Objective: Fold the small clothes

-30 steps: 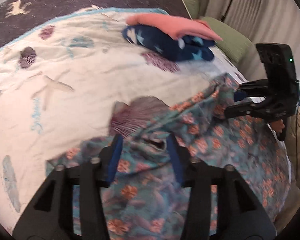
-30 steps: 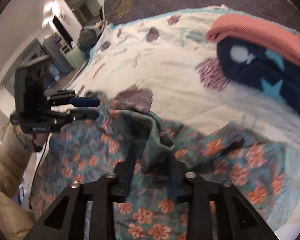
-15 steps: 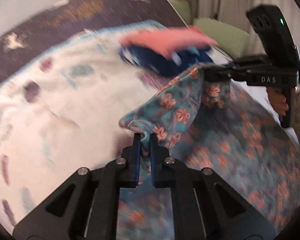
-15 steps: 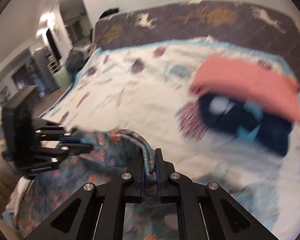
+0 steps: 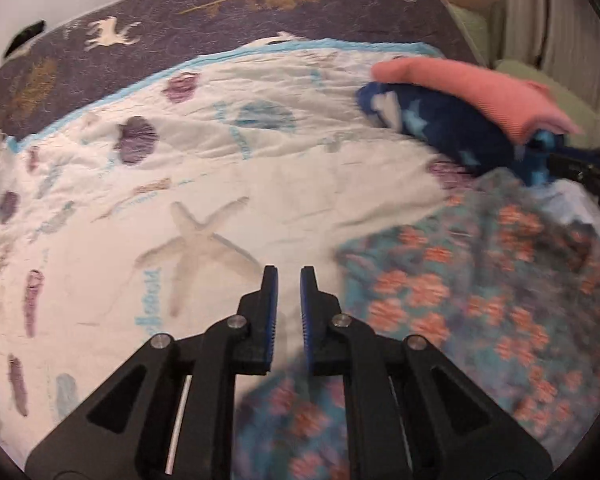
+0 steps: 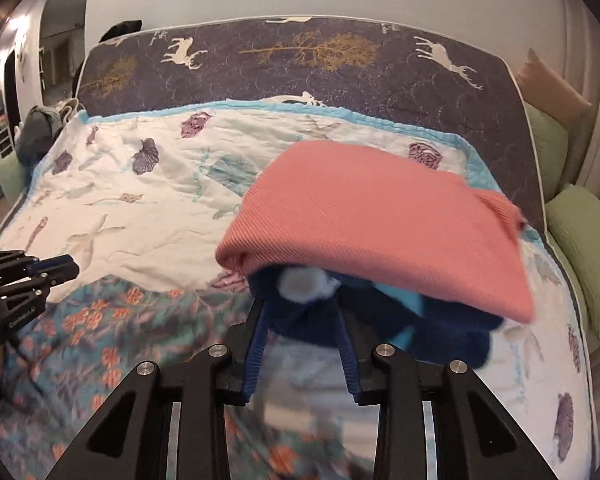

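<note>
Left claw [image 5: 288, 280] had just opened a little, nothing between its jaws, floral garment [image 5: 480, 300] at 3 o'clock on the quilt [image 5: 260, 184].

Our rig, both views: left gripper [image 5: 285, 280] and right gripper [image 6: 299, 312] same build, matte black angular linkage arms with triangular cutouts, silver screw heads at pivots. Blue ribbed pads [image 5: 269, 312] lining fingers. We spot small white lettering on left unit's side in right view, too blurry to read. Thin pale rod behind arms.
</note>
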`<state>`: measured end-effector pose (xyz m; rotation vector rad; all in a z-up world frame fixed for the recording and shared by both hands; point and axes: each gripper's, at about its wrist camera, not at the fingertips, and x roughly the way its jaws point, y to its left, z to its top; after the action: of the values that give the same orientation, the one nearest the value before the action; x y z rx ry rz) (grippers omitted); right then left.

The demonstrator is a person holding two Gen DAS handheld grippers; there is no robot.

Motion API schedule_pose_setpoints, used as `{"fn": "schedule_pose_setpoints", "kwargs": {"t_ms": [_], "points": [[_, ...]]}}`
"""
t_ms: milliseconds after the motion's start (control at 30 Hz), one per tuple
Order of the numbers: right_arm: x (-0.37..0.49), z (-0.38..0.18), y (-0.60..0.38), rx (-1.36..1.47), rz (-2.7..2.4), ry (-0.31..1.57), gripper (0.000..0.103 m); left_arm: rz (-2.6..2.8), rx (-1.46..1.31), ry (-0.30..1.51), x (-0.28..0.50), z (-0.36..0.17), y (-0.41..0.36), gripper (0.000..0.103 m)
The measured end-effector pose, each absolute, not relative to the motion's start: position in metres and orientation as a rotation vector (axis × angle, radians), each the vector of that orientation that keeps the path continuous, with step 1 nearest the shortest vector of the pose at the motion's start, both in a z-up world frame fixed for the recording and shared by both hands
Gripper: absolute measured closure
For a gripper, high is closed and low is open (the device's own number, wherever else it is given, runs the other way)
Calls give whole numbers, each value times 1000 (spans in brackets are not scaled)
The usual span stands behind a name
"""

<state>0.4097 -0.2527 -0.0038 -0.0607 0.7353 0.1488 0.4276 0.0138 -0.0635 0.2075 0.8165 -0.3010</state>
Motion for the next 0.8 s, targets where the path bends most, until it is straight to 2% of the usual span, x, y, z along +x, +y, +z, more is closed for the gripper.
{"fn": "schedule_pose_setpoints", "kwargs": {"t_ms": [100,200,233,300,333,367,400,467,533,633,667,700,800], "points": [[400,-3,-249,2,318,816,68,-340,227,924,435,-76,-3,68],[415,-16,-242,90,340,927,56,-326,174,994,448,-86,-8,68],[422,-20,-244,120,331,940,56,-330,105,1009,454,-85,-5,68],[439,-30,-249,227,330,970,56,-368,10,1029,460,-84,1,97],[447,-36,-250,279,332,987,57,-379,-15,1034,460,-83,0,98],[451,-39,-249,294,334,990,85,-366,5,1001,455,-78,-3,98],[452,-37,-247,276,321,965,98,-364,55,938,446,-70,-7,98],[441,-25,-245,247,341,867,98,-374,108,838,431,-57,-12,98],[433,-14,-249,231,341,789,98,-348,122,814,431,-52,-10,98],[449,-26,-244,93,221,814,96,-249,152,809,444,-59,-5,100],[456,-33,-241,63,224,863,84,-189,176,816,451,-65,-3,100],[460,-42,-237,29,220,912,82,-143,199,830,455,-72,0,100],[447,-39,-239,6,172,890,79,-137,141,873,452,-78,15,100]]}}
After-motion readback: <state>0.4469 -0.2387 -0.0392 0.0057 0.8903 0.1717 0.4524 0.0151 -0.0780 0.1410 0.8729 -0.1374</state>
